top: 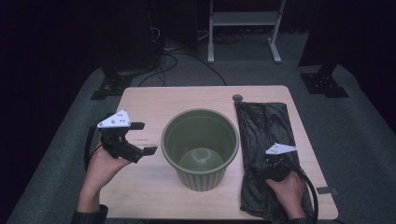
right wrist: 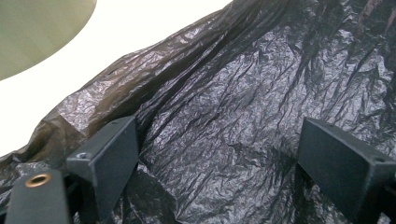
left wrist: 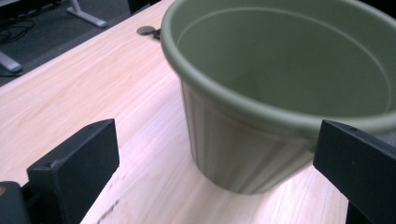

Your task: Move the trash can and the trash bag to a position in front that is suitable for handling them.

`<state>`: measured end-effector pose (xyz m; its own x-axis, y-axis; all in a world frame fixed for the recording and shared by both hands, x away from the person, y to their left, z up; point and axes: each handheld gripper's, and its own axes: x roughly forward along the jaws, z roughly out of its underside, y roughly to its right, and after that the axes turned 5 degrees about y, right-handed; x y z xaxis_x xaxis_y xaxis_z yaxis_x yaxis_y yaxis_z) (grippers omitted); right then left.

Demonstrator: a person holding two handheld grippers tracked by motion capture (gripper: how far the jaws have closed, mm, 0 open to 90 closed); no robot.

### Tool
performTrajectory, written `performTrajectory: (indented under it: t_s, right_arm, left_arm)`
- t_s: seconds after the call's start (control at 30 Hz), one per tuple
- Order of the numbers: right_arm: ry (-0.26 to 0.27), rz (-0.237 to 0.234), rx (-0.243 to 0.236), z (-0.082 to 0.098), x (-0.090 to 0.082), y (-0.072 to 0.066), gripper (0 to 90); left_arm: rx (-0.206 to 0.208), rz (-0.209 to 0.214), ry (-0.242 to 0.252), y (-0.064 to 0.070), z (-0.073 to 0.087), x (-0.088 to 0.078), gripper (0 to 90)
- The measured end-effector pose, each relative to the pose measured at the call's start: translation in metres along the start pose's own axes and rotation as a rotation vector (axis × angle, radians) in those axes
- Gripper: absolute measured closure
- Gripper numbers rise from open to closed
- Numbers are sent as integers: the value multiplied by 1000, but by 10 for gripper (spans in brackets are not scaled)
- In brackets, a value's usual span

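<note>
The green pot (top: pixel 200 148) stands mid-table, upright and empty; the black bag (top: pixel 266 140) lies flat just right of it. The left gripper (top: pixel 144 138) hovers beside the pot's left wall — jaws wide, gripping nothing; the right gripper (right wrist: pixel 219 163) sits low over the bag's near part — jaws spread, crinkled plastic between them, not pinched.
</note>
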<state>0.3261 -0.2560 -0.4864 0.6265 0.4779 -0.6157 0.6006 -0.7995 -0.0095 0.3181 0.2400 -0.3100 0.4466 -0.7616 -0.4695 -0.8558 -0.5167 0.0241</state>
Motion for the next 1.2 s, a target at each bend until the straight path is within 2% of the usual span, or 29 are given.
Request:
performTrajectory:
  t_s: [0.2, 0.63, 0.77, 1.2]
  right_arm:
    - [1, -1, -1, 0, 0, 0, 114]
    - [1, -2, -2, 0, 0, 0, 115]
    - [1, -2, -2, 0, 0, 0, 116]
    - [2, -4, -3, 0, 0, 0, 116]
  left_arm:
    - [-20, -21, -7, 6, 25, 0, 0]
    - [-33, -32, -1, 12, 58, 14, 0]
    - [-33, -40, -26, 13, 68, 22, 0]
    - [-42, -72, -63, 18, 104, 50, 0]
